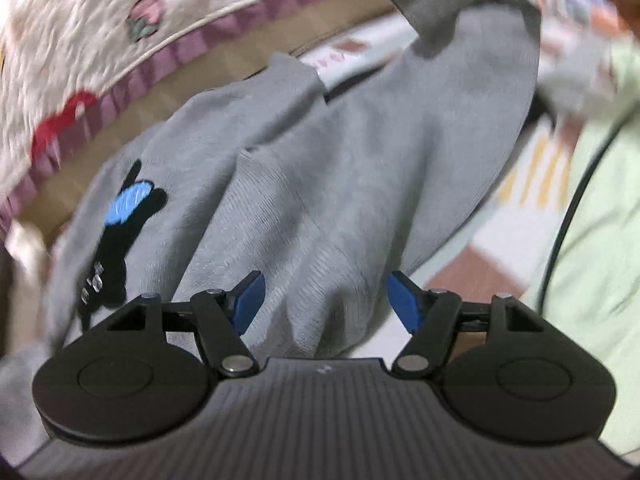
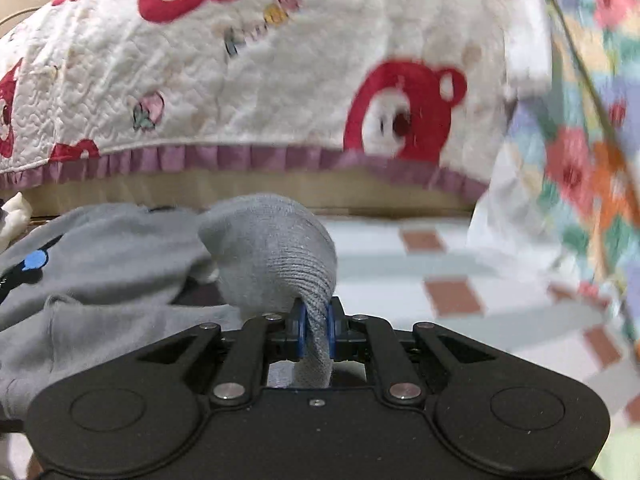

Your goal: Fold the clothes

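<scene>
Right gripper [image 2: 316, 334]: blue pads pressed together on a bunched fold of the grey garment [image 2: 120, 280], the pinched knit rising out of the jaws and ballooning just ahead of them. Reads as a corner or sleeve end gathered so it can be carried over the rest. The body of the garment trails off to this gripper's left, low and slack, its blue-and-black print [image 2: 32, 262] at the far left edge. Left gripper [image 1: 326, 300]: jaws spread, nothing between the pads; grey cloth lies directly beneath and ahead of them, untouched as far as the view shows. Likely free to take a second hold or to smooth. From this side the garment climbs away toward the upper right, stretched taut up to a raised point, which I judge to be the other gripper's pinch, though that end is blurred. The print sits to the left of the left fingers [image 1: 248, 300]. Beyond the garment, a checked mat [image 2: 440, 272] serves as the working surface. Farthest off, a quilted white cover with red bears and a purple frill [image 2: 280, 80] hangs over a bed edge. A pale green sleeve [image 1: 600, 240] and a dark cable run along the left gripper's right side.
</scene>
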A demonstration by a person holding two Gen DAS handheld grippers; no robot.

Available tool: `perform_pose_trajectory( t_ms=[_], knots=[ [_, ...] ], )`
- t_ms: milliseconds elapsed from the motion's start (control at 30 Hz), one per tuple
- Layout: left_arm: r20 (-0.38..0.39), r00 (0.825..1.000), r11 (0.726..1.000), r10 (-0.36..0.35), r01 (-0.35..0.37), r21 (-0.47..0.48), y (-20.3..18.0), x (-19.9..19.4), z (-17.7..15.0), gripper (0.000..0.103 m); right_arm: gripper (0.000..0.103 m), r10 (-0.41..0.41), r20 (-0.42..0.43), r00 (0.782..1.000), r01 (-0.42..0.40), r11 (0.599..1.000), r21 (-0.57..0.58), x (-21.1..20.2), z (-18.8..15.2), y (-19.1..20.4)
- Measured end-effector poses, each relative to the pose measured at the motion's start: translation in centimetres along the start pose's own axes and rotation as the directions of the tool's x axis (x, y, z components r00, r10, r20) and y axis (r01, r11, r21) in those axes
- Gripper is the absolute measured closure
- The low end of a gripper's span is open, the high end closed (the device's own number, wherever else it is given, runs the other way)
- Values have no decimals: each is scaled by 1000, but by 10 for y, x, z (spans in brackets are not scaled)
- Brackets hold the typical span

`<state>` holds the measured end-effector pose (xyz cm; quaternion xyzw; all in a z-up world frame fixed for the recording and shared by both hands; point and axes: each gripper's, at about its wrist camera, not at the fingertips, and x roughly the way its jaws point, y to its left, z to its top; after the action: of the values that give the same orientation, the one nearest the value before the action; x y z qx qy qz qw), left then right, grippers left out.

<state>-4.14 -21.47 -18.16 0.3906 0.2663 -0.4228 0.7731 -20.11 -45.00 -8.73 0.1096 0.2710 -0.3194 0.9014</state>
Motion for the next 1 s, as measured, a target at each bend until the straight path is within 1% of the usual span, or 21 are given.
perform_pose_trajectory(
  t_ms=[33,67,100,133,167,200,233,267,300,333,400,500,600,633,667,700,733,800,900,933,1000],
  knots=[
    [-16,999,999,38,-37,17,-5,7,-1,35,91,10,-18,1000,-9,1000,17,4,-4,-2],
    [-27,999,999,46,-46,1,-4,13,-1,33,91,23,-38,999,-21,999,31,9,-8,-3],
    [-31,999,999,39,-40,-33,0,14,0,30,90,31,-52,998,-28,999,44,13,-11,-5],
    [-33,999,997,31,-33,-69,4,15,1,31,90,35,-62,997,-32,998,57,17,-15,-7],
    [-47,999,994,7,-12,-108,10,16,1,35,89,37,-71,997,-32,997,71,20,-18,-10],
    [-62,998,989,-26,17,-150,16,18,1,60,86,36,-79,996,-29,996,86,22,-22,-13],
    [-67,996,982,-52,39,-187,21,18,2,75,82,32,-91,995,-23,995,96,26,-26,-15],
    [-71,994,973,-77,59,-224,26,19,3,76,81,25,-106,994,-14,995,103,29,-29,-17],
    [-71,995,970,-69,50,-238,27,18,4,79,67,20,-120,993,-8,995,97,32,-33,-17],
    [-70,996,968,-57,38,-250,29,17,5,79,53,16,-135,991,-5,997,81,33,-37,-17],
    [-63,997,964,-46,28,-264,29,18,4,78,43,9,-163,987,-1,999,49,37,-45,-16],
    [-62,997,963,-40,22,-270,27,22,-2,68,36,40,-209,977,-22,996,88,44,-60,-21],
    [-63,998,965,-5,-11,-260,23,28,-6,52,28,38,-187,982,-15,992,125,48,-68,-20],
    [-57,998,966,12,-27,-257,22,29,-7,48,34,39,-174,984,-22,995,101,50,-67,-16],
    [-54,998,964,21,-35,-263,21,28,-9,49,47,41,-161,986,-29,997,76,52,-67,-11],
    [-55,998,961,10,-24,-276,22,28,-7,64,82,44,-143,989,-38,998,40,54,-65,-7],
    [-58,998,957,-5,-12,-289,23,28,-6,83,90,61,-125,990,-61,998,4,56,-57,-4],
    [-73,997,954,10,-31,-298,22,21,1,85,92,97,-45,994,-98,995,-3,47,-30,-6],
    [-10,998,961,55,-56,-270,17,-14,16,86,94,116,108,987,-116,993,-5,19,19,-15],
    [9,999,961,51,-47,-273,18,-29,21,87,95,111,168,979,-112,994,-8,5,38,-22],
    [67,998,961,-9,27,-274,20,-62,36,87,95,99,266,959,-99,995,-16,-25,68,-40]
  ],
)
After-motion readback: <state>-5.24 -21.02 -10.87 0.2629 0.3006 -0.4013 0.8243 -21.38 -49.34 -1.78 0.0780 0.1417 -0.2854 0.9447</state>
